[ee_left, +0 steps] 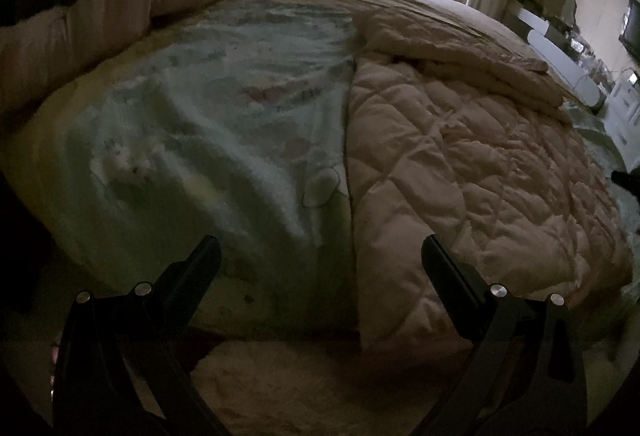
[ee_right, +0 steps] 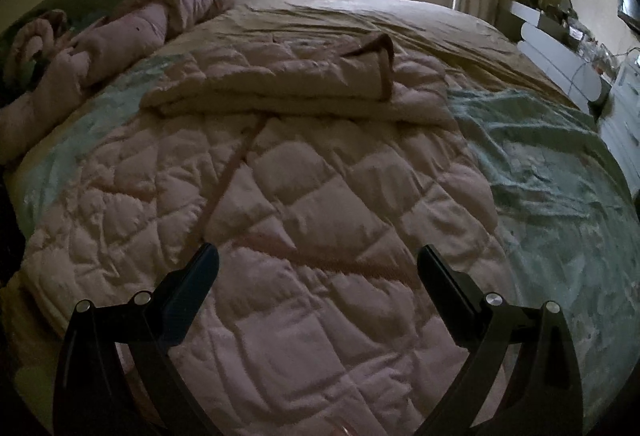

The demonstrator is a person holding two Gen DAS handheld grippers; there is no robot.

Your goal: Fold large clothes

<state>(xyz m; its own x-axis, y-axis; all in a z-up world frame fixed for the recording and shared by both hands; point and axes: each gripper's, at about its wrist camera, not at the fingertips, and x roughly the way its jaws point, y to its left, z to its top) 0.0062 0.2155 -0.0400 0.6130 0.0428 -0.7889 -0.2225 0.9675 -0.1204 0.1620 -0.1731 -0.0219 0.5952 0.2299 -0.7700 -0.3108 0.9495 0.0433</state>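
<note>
a rolled pale pink quilt (ee_right: 132,24) lies along the left edge of the bed, beside a pale green printed sheet (ee_left: 208,140) that covers the mattress. the pink diamond-stitched quilted blanket (ee_right: 280,204) lies spread over the sheet's middle, its far end folded back on itself. the left gripper (ee_left: 320,256) hovers with fingers spread over the blanket's left edge, and the right gripper (ee_right: 318,256) hangs spread and empty above the blanket's near part.
</note>
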